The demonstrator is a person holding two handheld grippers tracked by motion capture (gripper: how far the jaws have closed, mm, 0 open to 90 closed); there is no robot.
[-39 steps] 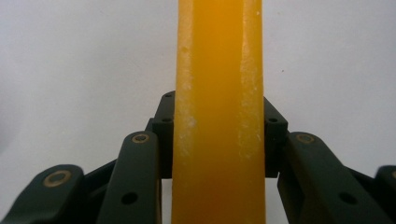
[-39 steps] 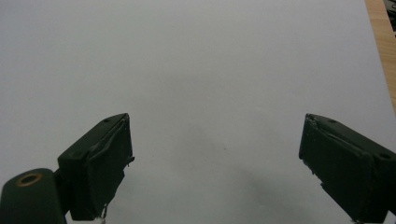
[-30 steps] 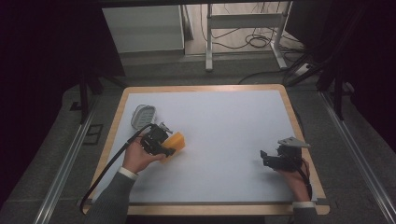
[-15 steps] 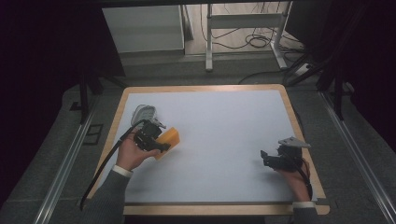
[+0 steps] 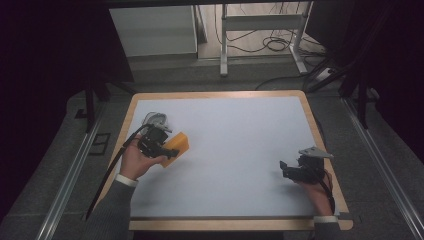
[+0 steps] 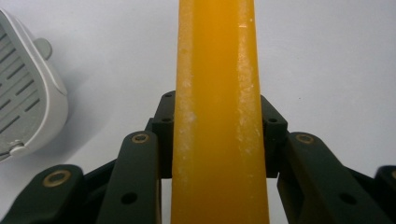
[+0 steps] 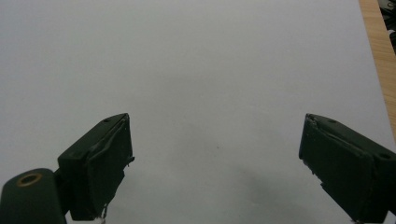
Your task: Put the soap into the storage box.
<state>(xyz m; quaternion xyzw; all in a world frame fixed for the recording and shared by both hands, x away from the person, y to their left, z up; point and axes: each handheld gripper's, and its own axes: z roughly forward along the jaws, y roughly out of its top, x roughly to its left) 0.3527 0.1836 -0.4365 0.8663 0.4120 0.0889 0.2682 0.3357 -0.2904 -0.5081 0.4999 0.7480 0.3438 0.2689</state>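
Observation:
A yellow-orange sponge block [image 5: 178, 144] sits clamped edge-on in my left gripper [image 5: 167, 148] over the left part of the white table top [image 5: 240, 140]. In the left gripper view the block [image 6: 218, 112] rises between the two black jaws, which press on both its sides. A pale grey slotted dish [image 6: 23, 112] lies just left of it; in the high view this grey dish [image 5: 154, 120] lies behind the hand. My right gripper [image 5: 286, 169] rests near the table's right edge, its jaws wide apart over bare white surface [image 7: 215, 154].
The table has a wooden rim [image 5: 320, 135] around the white top. Beyond its far edge stand a grey cabinet [image 5: 152, 30] and a metal frame with cables [image 5: 265, 40] on the floor. Metal rails run along both sides.
My left gripper has carried the sponge block a little to the left and away from me, closer to the grey dish. The right gripper has stayed in place.

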